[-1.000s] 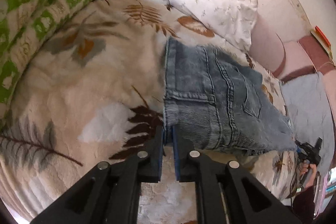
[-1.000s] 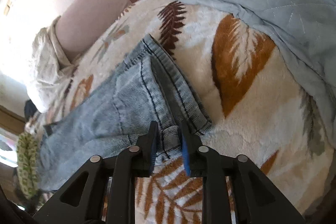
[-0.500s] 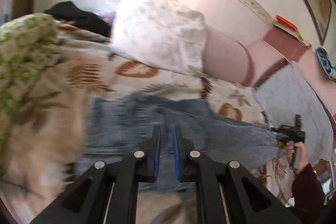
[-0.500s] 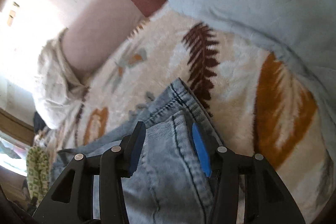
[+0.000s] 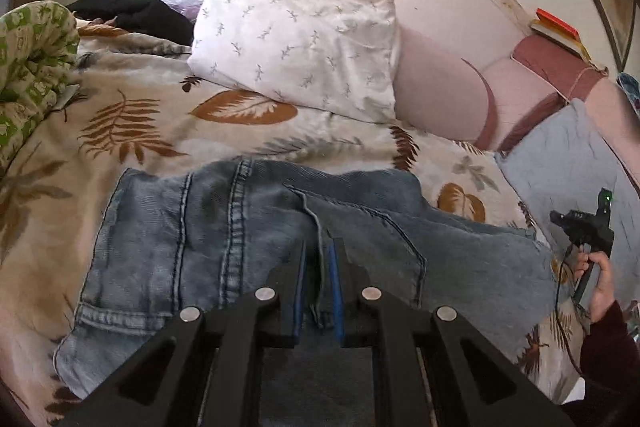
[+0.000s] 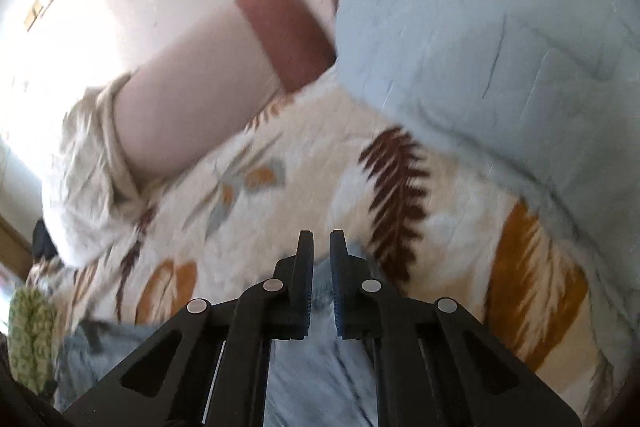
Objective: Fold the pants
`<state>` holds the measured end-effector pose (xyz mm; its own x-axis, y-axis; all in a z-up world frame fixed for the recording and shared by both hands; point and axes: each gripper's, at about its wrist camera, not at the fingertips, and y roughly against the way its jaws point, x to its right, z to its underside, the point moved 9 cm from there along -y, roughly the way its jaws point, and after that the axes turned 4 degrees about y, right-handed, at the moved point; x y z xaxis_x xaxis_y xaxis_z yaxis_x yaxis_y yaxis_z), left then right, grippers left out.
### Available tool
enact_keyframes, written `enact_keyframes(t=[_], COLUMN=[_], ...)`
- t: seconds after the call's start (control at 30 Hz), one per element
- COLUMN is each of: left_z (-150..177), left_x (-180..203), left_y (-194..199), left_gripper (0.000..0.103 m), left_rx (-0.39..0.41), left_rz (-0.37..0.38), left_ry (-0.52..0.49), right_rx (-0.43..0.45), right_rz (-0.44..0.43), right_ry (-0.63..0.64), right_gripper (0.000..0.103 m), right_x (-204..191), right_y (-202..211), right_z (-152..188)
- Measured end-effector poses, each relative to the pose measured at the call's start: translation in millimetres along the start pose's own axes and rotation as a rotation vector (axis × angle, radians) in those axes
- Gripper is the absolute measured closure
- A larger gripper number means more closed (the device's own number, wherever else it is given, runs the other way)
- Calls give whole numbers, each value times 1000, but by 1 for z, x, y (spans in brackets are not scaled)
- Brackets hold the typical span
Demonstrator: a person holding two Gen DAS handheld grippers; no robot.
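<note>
Light-blue jeans (image 5: 240,235) lie folded across a leaf-print blanket (image 5: 132,131) on the bed. My left gripper (image 5: 320,247) is shut on a fold of the jeans, a strip of cloth pinched between its blue pads above the lower layer. My right gripper (image 6: 321,239) is closing, its jaws down to a narrow slit with no cloth pinched; the jeans (image 6: 312,367) lie blurred beneath it. In the left wrist view the right gripper (image 5: 580,223) is held in a hand (image 5: 596,283) just past the jeans' right end, apart from them.
A white pillow (image 5: 296,39) and pink headboard (image 5: 436,95) stand beyond the jeans. A green patterned quilt (image 5: 28,59) and a black garment (image 5: 132,11) lie at the left. A grey-blue quilt (image 5: 572,155) covers the right side. Books (image 5: 556,27) sit on the headboard.
My left gripper has carried its hold on the jeans over the rest of them. My right gripper opened, let go of the hem, drew up and away, and closed empty.
</note>
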<state>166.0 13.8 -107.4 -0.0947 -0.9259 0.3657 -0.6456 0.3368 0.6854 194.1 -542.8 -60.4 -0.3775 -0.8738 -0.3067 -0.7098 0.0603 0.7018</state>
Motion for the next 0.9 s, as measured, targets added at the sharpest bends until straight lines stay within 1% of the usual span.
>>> enact_keyframes(t=[0.03, 0.07, 0.13, 0.17, 0.23, 0.3, 0.33, 0.37, 0.4, 0.43, 0.47, 0.5, 0.53, 0.57, 0.6, 0.63, 0.67, 0.7, 0.77, 0.83, 0.9], left_z=[1, 2, 4, 5, 6, 6, 6, 7, 7, 7, 7, 7, 7, 7, 8, 8, 8, 8, 8, 7, 6], left_x=[1, 3, 9, 13, 18, 24, 26, 28, 29, 29, 29, 29, 29, 28, 27, 27, 26, 25, 24, 24, 23], left_y=[-1, -3, -6, -7, -8, -8, -7, -7, -7, -7, -7, -7, -8, -9, -10, -11, -12, -13, -14, -14, -14], left_gripper=[90, 90, 90, 90, 90, 90, 89, 84, 81, 73, 64, 61, 57, 56, 56, 56, 56, 56, 56, 56, 55], left_rx=[-4, -7, -11, -11, -7, -4, -4, -7, -10, -10, -8, -9, -10, -12, -16, -19, -21, -22, -21, -17, -17], left_rz=[9, 10, 2, -1, -6, -6, 3, 13, 18, 16, 12, 10, 7, 3, 0, -1, -3, -5, -8, -13, -12], left_ry=[4, -2, -30, -44, -72, -98, -105, -107, -106, -105, -106, -105, -104, -101, -98, -95, -92, -89, -83, -82, -73], right_rx=[-7, -44, -158, -182, -227, -259, -270, -285, -304, -326, -350, -382, -416, -410, -393, -385, -369, -342, -283, -208, -175], right_rz=[8, 5, -17, -29, -49, -75, -93, -97, -96, -95, -90, -84, -61, -2, 48, 47, 10, -11, 41, 47, 57], right_ry=[-3, 1, 0, 1, 14, 1, -10, -13, -9, 0, 8, 20, 48, 103, 155, 167, 151, 146, 177, 167, 143], right_gripper=[95, 95, 94, 93, 80, 47, 43, 42, 42, 42, 45, 54, 62, 73, 88, 89, 93, 94, 94, 95, 95], right_x=[3, 4, 4, 3, -2, -4, -4, -4, -4, -5, -7, -8, -10, -10, -10, -13, -17, -20, -23, -24, -20], right_y=[-5, -9, -15, -14, -9, -7, -6, -9, -11, -16, -22, -28, -35, -38, -38, -36, -33, -29, -22, -16, -16], right_z=[-2, 1, 14, 16, 20, 25, 28, 31, 35, 41, 46, 53, 60, 62, 62, 60, 56, 51, 39, 27, 22])
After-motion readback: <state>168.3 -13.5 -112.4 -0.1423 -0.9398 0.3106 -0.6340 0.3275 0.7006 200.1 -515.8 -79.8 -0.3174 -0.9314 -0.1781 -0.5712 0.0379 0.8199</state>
